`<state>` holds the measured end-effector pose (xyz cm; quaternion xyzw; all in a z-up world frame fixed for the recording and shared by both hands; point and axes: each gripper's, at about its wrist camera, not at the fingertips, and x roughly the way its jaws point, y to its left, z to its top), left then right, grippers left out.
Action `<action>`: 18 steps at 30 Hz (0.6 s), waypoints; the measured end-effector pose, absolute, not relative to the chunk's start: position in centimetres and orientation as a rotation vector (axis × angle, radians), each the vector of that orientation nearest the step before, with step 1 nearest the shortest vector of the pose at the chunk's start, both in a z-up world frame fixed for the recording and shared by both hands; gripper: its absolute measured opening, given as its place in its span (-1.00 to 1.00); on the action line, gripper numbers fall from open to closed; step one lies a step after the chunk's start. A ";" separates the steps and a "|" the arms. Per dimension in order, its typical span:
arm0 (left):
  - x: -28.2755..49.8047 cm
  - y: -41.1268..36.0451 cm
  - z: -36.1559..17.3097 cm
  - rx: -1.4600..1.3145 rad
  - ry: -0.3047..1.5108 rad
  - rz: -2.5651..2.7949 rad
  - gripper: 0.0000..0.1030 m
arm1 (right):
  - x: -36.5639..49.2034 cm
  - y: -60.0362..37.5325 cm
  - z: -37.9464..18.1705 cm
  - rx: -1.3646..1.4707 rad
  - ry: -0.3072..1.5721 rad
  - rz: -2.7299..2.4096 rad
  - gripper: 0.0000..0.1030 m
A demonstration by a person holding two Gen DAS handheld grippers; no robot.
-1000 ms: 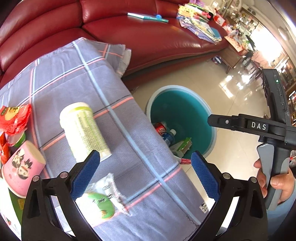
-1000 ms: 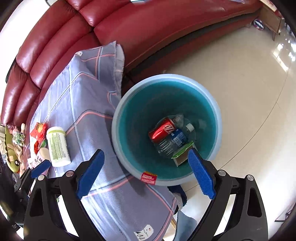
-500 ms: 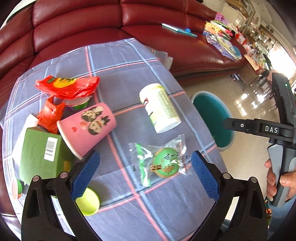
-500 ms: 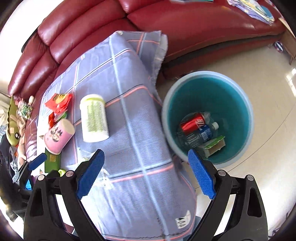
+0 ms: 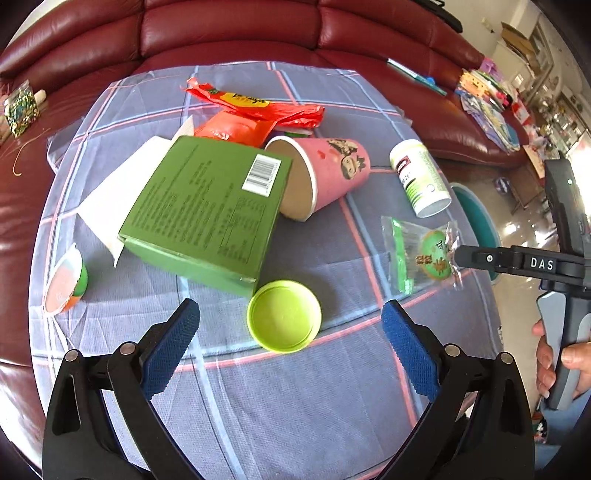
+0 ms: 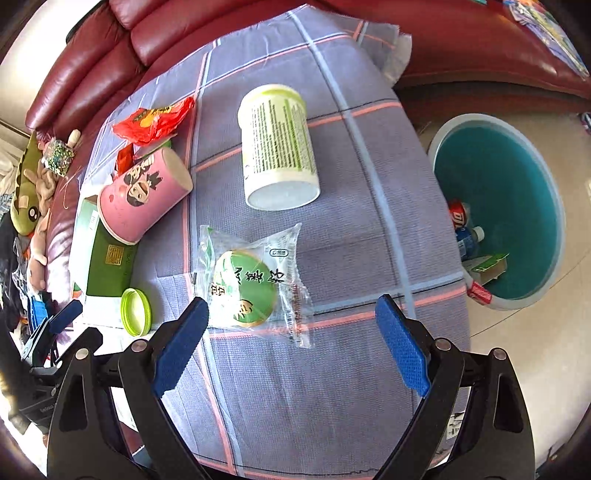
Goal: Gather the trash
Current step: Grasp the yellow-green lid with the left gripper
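Trash lies scattered on a checked cloth: a green box, a pink paper cup on its side, a white-green bottle, a clear wrapper with a green cookie, a lime lid, red wrappers and a small orange-lidded cup. My left gripper is open just short of the lime lid. My right gripper is open, hovering at the near edge of the cookie wrapper, with the bottle beyond. The teal bin on the floor holds a can, a bottle and a carton.
A red leather sofa curves behind the table, with papers on its seat. Plush toys lie at the left. A hand holds the right gripper's handle. The tiled floor lies to the right of the bin.
Both grippers swung left from above the bin to over the table. The left now faces the box, cup and lid; the right faces the cookie wrapper and bottle. Both stayed open.
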<state>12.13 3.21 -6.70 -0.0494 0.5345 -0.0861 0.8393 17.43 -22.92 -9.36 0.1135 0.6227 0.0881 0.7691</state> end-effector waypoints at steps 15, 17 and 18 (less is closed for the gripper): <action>11.3 5.6 -9.5 -0.160 1.154 -0.167 0.92 | 18.8 -20.1 -9.5 0.189 1.348 0.185 0.70; 11.3 5.0 -9.9 -0.162 1.155 -0.181 0.92 | 19.0 -20.4 -9.4 0.190 1.346 0.174 0.70; 11.2 4.7 -10.1 -0.157 1.147 -0.186 0.92 | 19.1 -20.5 -9.4 0.193 1.346 0.171 0.70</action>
